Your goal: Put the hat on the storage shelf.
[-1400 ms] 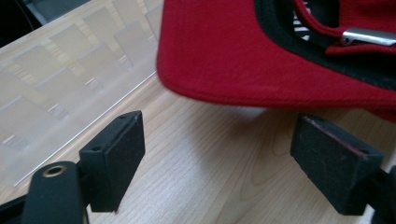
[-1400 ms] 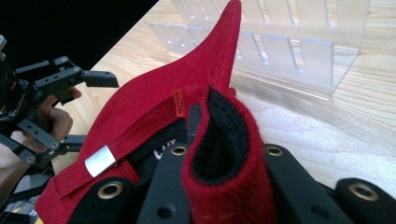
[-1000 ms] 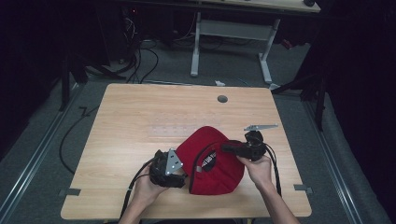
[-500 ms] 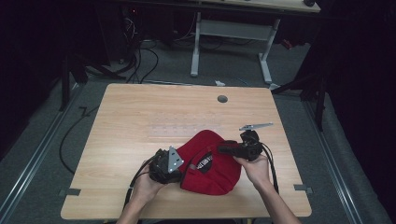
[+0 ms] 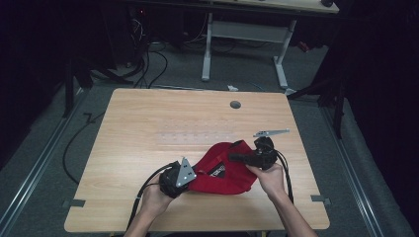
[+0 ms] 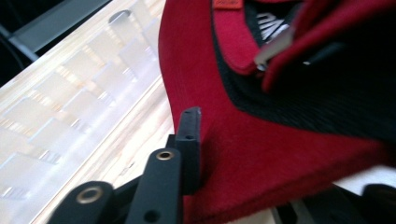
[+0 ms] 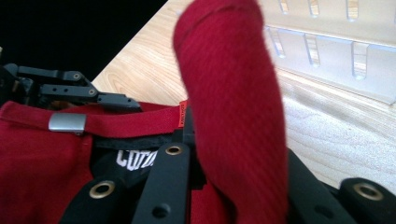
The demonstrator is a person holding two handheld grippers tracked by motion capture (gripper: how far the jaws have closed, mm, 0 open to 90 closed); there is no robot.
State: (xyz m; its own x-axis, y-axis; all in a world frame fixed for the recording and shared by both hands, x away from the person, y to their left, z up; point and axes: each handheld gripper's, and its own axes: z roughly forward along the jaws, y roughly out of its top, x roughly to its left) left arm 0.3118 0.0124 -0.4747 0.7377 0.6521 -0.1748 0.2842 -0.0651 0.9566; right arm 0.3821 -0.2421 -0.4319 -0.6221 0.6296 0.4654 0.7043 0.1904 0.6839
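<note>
A red cap lies on the wooden table near its front edge, inside turned up, with a white-lettered label and a metal strap buckle in sight. My left gripper comes in from the left. Its jaws have just been closing and now pinch the cap's red edge; one finger lies against the fabric and the other is hidden under it. My right gripper comes from the right, shut on a raised fold of the cap. Its jaws have just eased open slightly, the fold still between them.
A translucent slotted strip lies flat across the table's middle, just behind the cap. A round grey cable hole sits near the far edge. Cables trail from both grippers off the front edge. Desk legs and cords stand on the floor beyond.
The left gripper's jaws have come together on the cap's edge. The cap has gone from a rounded dome to a flatter, stretched shape between the two grippers. Both hands stayed nearly in place.
</note>
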